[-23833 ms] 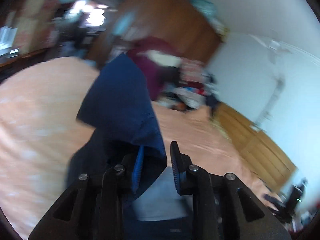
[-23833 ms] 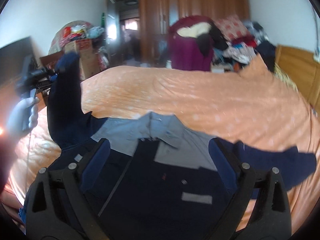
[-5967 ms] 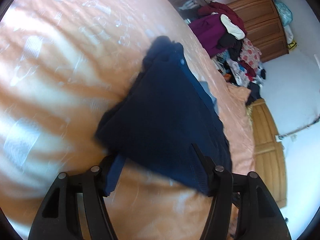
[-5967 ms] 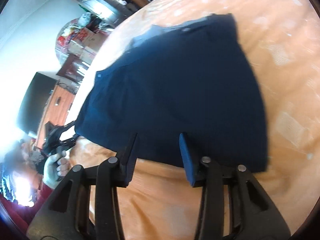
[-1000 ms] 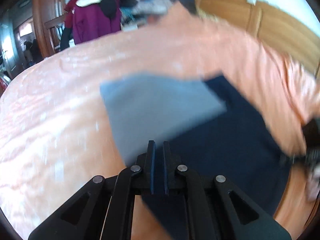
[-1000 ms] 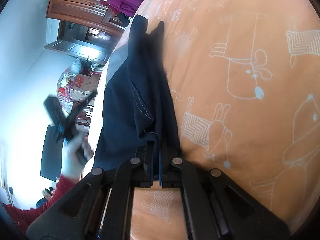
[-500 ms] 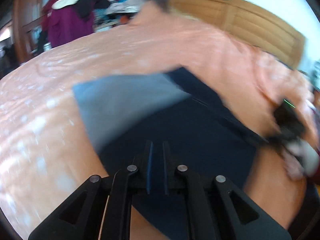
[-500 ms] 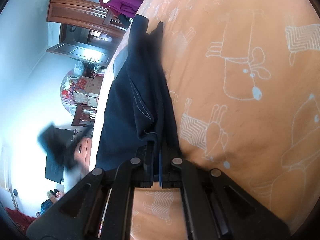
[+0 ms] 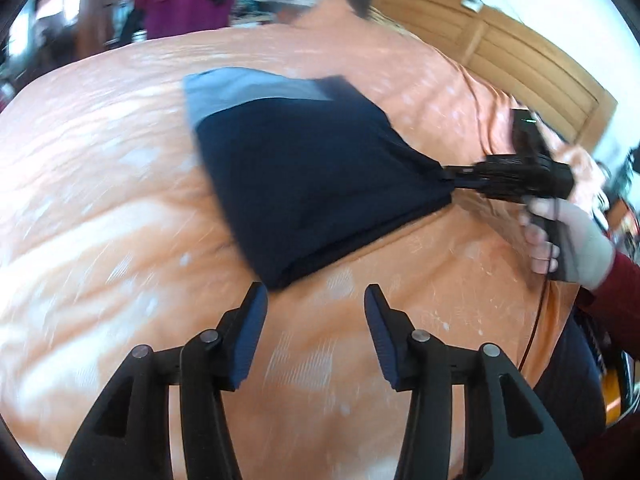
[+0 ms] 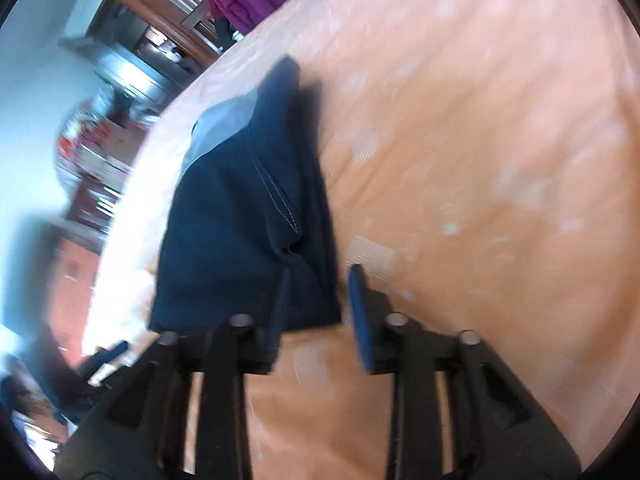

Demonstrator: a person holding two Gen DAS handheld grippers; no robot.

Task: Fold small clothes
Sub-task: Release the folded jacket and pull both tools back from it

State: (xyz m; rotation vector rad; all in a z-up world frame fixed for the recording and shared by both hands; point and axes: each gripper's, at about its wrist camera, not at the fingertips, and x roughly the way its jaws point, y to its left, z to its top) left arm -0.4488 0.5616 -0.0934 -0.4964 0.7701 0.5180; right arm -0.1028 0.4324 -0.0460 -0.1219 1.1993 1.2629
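Folded navy garment (image 9: pixel 320 184) — apparently released — on bedspread (image 9: pixel 120 200).

Two close wrist views, shared folded garment (image 9: pixel 316 184) (image 10: pixel 248 240)

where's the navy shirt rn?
The folded navy shirt lies on the orange bedspread, just ahead of the open left gripper; the right gripper sits at its right corner.

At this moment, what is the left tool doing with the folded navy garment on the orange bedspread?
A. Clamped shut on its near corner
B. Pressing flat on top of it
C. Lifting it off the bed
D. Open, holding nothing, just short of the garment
D: the left tool has its fingers spread apart over bare bedspread, with the garment's near corner just beyond them.
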